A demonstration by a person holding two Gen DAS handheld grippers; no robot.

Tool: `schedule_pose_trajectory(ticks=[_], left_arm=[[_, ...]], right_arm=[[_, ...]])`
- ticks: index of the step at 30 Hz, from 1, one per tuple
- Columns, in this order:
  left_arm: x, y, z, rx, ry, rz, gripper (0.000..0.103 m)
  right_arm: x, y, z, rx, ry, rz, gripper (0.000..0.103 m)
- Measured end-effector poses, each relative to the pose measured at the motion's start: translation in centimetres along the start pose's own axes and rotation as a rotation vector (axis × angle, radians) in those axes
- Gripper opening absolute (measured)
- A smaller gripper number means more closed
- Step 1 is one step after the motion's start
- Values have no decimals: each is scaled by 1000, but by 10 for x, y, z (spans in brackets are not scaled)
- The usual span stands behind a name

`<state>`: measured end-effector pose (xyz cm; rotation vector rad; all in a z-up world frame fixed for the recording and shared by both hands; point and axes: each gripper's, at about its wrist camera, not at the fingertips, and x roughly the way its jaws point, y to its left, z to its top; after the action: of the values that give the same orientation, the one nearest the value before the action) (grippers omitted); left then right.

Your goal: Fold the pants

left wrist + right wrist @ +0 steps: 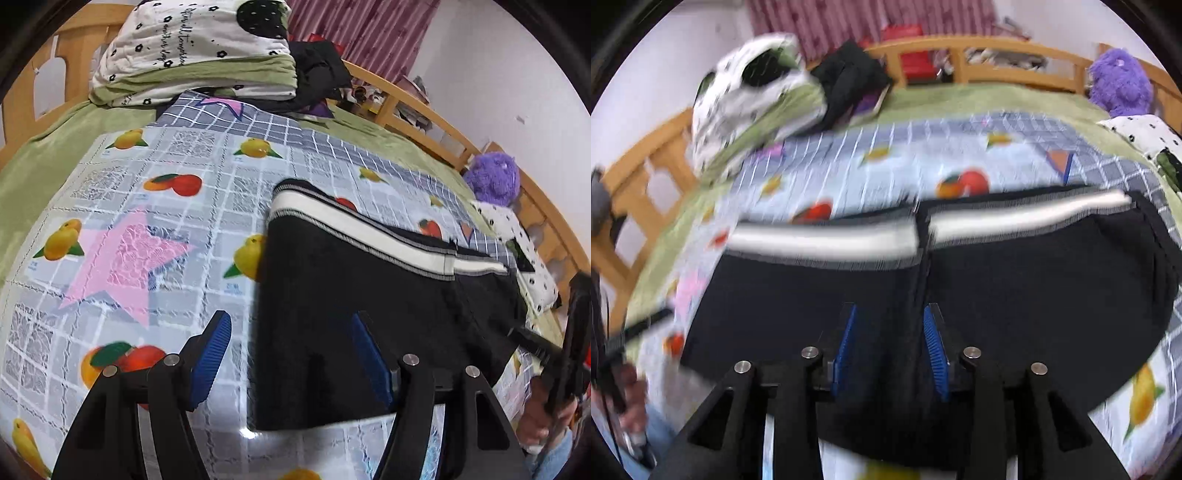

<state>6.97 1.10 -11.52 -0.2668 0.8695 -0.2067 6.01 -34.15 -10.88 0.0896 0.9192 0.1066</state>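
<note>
Nearest to me, the left claw [291, 354] hangs low over the bed with its blue ribbed pads [212, 354] spread wide apart and gripping nothing; one pad sits over the bare cloth and the other over the left edge of the black pants with the white-and-grey striped waistband [351, 295], which reads to me as a claw lined up to straddle that edge and pinch it. The pants lie flat on the glossy fruit-and-star printed plastic cover [155, 206] spread over the green bedsheet [44, 155], probably laid there to give a smooth surface on which fabric slides. They look folded already into a broad, compact slab, the waistband running along the far side, so I judge another fold or a final tidy is in hand. The right claw [892, 347] hovers over the middle of the same garment, its pads parted by a narrower gap, with nothing between them that I can make out; the view is smeared, so whether it touches the cloth I cannot tell. Well clear at the head of the bed sit a stack of folded white-and-green flowered bedding [192, 55], some dark clothes [317, 77] and a purple plush toy [493, 177], leaving the working patch free.
</note>
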Motion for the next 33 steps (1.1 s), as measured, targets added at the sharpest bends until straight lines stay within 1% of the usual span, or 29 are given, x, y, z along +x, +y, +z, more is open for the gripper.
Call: schedule_pose_trajectory(ticks=[2,3,4,5,6,7,8,10,12,14,17,18,19,21,22,25,28,31,32,33], left_arm=[[5,-3,-11,16,27,10,65],[11,-4,-20,22,60,13,65],[16,-4,-26,24,87,15,65],[24,-4,-36,26,132,23,65],[30,-3,-43,25,161,28,65],[32,-1,-50,27,164,30,65],[28,-2,-53,42,141,39,66],[19,-2,-55,43,140,62,66],[4,2,-53,10,124,31,66],[-10,6,-50,-8,98,7,66],[-22,9,-45,-20,52,-12,66],[-23,10,-43,-21,42,-11,66],[-22,12,-40,-20,36,3,66],[-16,14,-35,-19,32,14,66],[-12,15,-32,-22,27,7,66],[4,20,-19,-32,22,-28,66],[28,23,-6,-18,49,-64,64],[53,27,4,6,78,-93,64],[60,28,6,2,92,-115,63],[66,29,7,-4,110,-144,59]], right_arm=[[18,7,-22,-36,108,-75,37],[34,6,-38,-45,196,-113,36],[34,5,-49,-45,195,-110,36],[28,7,-54,-59,160,-119,36],[24,9,-56,-81,159,-125,36],[19,11,-59,-104,160,-124,36],[12,10,-61,-102,152,-114,36],[4,4,-63,-53,154,-79,36],[-3,-3,-63,6,150,-53,36],[-15,-7,-63,41,96,-53,36],[-28,-11,-60,52,37,-67,39],[-33,-15,-61,66,20,-79,42],[-36,-20,-63,91,8,-90,42],[-40,-32,-68,158,4,-105,42],[-41,-38,-72,189,10,-102,42],[-45,-64,-87,318,27,-65,42],[-46,-88,-102,430,21,-42,42],[-35,-97,-106,489,34,-27,42],[-31,-101,-106,511,36,-17,42],[-27,-105,-107,533,35,-3,42]])
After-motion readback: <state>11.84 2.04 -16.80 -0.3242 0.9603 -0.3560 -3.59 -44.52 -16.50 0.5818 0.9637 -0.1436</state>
